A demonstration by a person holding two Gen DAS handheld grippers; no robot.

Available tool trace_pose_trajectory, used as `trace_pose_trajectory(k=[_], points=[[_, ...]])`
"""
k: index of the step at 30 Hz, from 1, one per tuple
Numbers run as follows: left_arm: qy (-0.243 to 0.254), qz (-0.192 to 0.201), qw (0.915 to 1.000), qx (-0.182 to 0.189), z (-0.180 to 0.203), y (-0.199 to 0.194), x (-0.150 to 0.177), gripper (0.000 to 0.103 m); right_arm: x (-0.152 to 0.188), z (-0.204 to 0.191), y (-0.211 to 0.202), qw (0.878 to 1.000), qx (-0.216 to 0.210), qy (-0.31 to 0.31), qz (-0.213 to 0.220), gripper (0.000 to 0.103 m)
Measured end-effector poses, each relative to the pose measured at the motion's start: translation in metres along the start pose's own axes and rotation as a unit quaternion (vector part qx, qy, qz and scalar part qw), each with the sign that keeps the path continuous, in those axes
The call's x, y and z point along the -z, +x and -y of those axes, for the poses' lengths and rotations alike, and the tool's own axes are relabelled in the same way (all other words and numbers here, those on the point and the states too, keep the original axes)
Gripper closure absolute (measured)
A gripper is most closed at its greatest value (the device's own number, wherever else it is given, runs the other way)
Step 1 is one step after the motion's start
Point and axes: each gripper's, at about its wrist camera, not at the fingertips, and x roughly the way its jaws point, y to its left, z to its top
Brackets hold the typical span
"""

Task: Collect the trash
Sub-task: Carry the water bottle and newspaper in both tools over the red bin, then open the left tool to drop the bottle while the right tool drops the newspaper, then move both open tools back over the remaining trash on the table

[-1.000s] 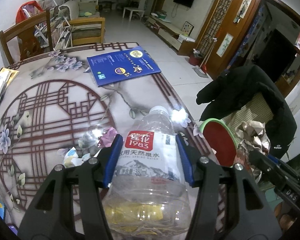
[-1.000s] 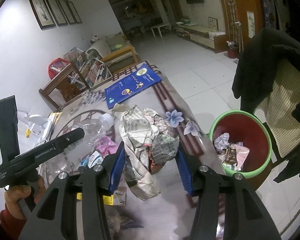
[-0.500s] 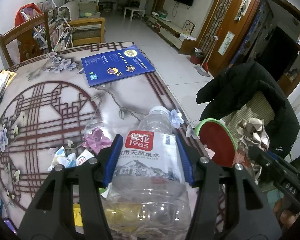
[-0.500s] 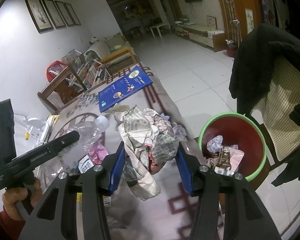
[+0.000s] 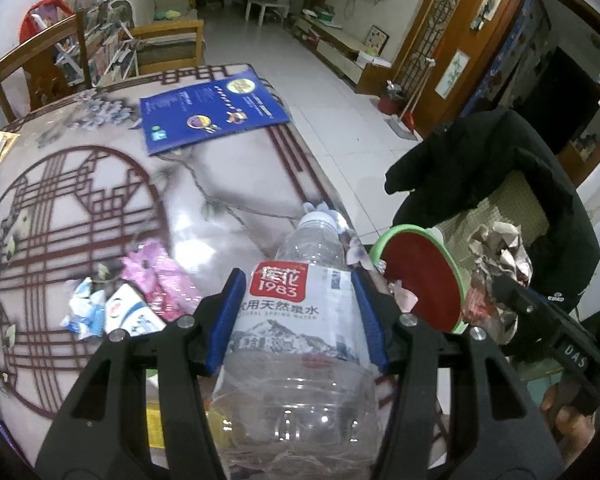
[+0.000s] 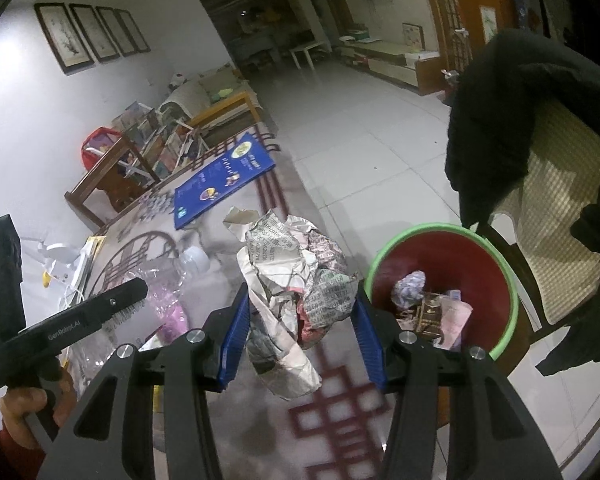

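My left gripper (image 5: 296, 316) is shut on a clear plastic water bottle (image 5: 300, 344) with a red and white label, held above the table. My right gripper (image 6: 298, 332) is shut on a crumpled wad of newspaper (image 6: 296, 280), held over the table's right edge. A red trash bin with a green rim (image 6: 496, 268) stands on the floor just right of the table and holds several scraps; it also shows in the left wrist view (image 5: 420, 276). A pink wrapper (image 5: 156, 272) and blue-white wrappers (image 5: 112, 312) lie on the table.
A blue booklet (image 5: 212, 112) lies at the table's far side. A chair draped with a black jacket (image 6: 520, 120) stands behind the bin. Wooden chairs (image 5: 36, 64) stand beyond the table. White cables and papers (image 6: 64, 264) sit at the table's left.
Both grippers have moved right toward the bin with their loads. The bin looks closer and larger in the right wrist view. The wrappers on the table have shifted left in the left wrist view.
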Motion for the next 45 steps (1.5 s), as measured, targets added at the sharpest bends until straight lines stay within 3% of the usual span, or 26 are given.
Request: trace_pose_trajectory(k=[15, 20, 26, 27, 28, 29, 31, 34, 39, 41, 45], points=[[0.055, -0.043, 0.9963, 0.049, 0.093, 0.057, -0.012, 0.051, -0.027, 0.102, 0.017, 0.997, 0.047, 0.052, -0.019, 0.052], [0.070, -0.057, 0.9940, 0.061, 0.117, 0.077, -0.017, 0.051, -0.037, 0.131, 0.028, 0.995, 0.065, 0.071, -0.021, 0.034], [0.093, -0.068, 0.9890, 0.093, 0.154, 0.105, -0.027, 0.051, -0.040, 0.164, 0.020, 0.990, 0.099, 0.097, -0.005, 0.029], [0.097, -0.069, 0.9880, 0.099, 0.160, 0.109, -0.027, 0.048, -0.040, 0.169, 0.017, 0.989, 0.105, 0.099, -0.002, 0.029], [0.101, -0.070, 0.9871, 0.103, 0.166, 0.113, -0.028, 0.035, -0.039, 0.172, 0.015, 0.989, 0.110, 0.101, -0.001, 0.029], [0.105, -0.067, 0.9868, 0.104, 0.171, 0.117, -0.028, 0.030, -0.038, 0.176, 0.012, 0.988, 0.116, 0.104, 0.002, 0.029], [0.107, -0.069, 0.9863, 0.105, 0.174, 0.120, -0.028, 0.030, -0.037, 0.180, 0.007, 0.987, 0.121, 0.108, 0.005, 0.029], [0.110, -0.063, 0.9866, 0.103, 0.169, 0.113, -0.024, 0.030, -0.035, 0.178, 0.002, 0.987, 0.123, 0.103, 0.007, 0.029], [0.112, -0.045, 0.9907, 0.063, 0.128, 0.083, -0.012, 0.029, -0.034, 0.154, 0.009, 0.992, 0.099, 0.079, -0.004, 0.029], [0.094, -0.038, 0.9939, 0.044, 0.103, 0.068, -0.006, 0.028, -0.035, 0.135, 0.013, 0.995, 0.079, 0.067, -0.009, 0.029], [0.008, -0.010, 0.9996, -0.024, 0.025, 0.027, 0.011, 0.028, -0.034, 0.089, 0.024, 0.999, 0.037, 0.025, -0.025, 0.029]])
